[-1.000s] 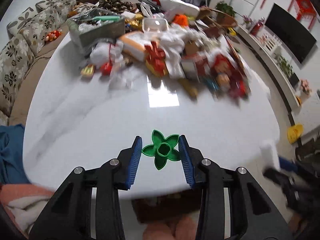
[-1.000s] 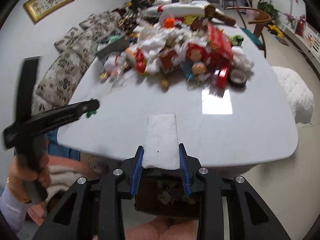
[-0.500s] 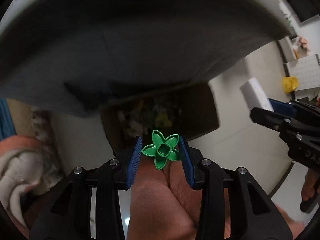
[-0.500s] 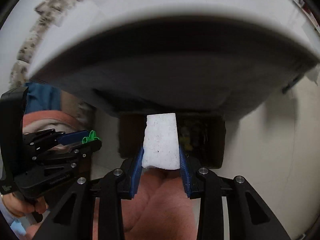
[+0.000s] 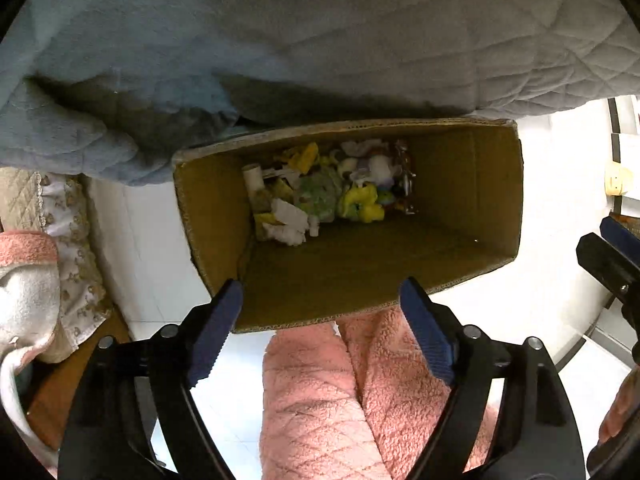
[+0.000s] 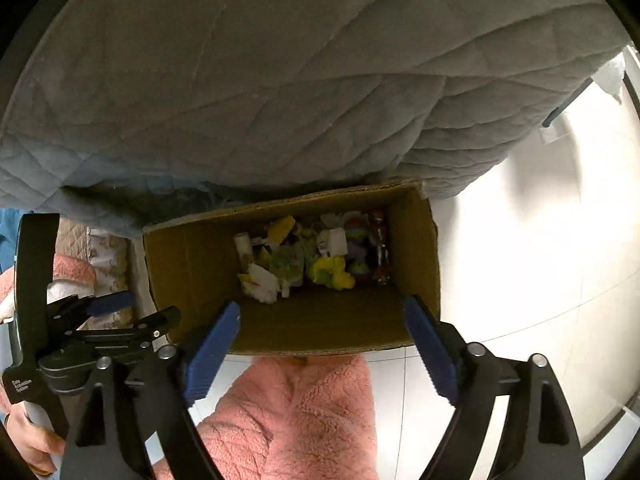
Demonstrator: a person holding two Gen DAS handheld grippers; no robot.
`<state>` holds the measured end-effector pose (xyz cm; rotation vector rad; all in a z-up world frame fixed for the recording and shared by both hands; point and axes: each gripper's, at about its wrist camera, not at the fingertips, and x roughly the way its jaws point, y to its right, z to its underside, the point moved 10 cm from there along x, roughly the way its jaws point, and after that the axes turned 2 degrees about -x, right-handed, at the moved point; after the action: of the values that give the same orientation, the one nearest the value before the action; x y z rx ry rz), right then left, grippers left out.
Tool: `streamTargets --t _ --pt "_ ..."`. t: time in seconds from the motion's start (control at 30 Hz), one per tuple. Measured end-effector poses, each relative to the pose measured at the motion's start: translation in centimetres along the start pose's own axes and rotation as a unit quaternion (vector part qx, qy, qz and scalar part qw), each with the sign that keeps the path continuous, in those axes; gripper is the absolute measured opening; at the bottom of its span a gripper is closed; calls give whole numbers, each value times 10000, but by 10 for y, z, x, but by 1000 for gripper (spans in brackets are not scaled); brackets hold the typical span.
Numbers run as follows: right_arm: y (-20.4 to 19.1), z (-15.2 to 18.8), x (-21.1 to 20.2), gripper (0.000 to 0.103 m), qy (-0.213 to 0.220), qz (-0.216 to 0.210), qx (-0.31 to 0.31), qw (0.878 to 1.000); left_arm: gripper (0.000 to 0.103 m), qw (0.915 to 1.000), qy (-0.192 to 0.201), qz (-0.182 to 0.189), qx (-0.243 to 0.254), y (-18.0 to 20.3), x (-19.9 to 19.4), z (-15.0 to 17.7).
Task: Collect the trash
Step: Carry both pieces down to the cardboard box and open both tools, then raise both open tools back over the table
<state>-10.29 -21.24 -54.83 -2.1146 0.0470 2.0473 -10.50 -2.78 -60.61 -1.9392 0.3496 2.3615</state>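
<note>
Left wrist: claw (image 5: 320, 316) downward, agape over box (image 5: 472, 184).

Open brown cardboard box (image 5: 472, 184) upright on floor – mixed trash (image 5: 332, 196) heaped at bottom, far side.

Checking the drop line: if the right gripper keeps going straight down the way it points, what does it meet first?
The right gripper, jaws just opened and empty, points into the open cardboard box. It would probably meet the box's near wall or trash pile first; depth is unclear.
</note>
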Motion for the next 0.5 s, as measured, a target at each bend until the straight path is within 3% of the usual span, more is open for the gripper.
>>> streamTargets --t 0.1,0.2,0.33,0.37,0.5 --pt "0 -1 -26 91 53 -116 45 9999 83 9999 -23 94 -43 4 -19 9" --pt "-3 -5 -66 91 285 -315 -97 9991 83 9995 158 270 92 17 -63 19" --pt "-13 -19 -171 91 1134 -667 -475 9902 83 9935 763 562 634 46 -149 33" --pt "-16 -26 -192 95 1363 -729 -526 9866 87 9918 895 565 711 50 -164 34" --pt "-12 -83 -271 98 2399 -780 -526 9662 90 9779 1872 508 776 63 -248 19"
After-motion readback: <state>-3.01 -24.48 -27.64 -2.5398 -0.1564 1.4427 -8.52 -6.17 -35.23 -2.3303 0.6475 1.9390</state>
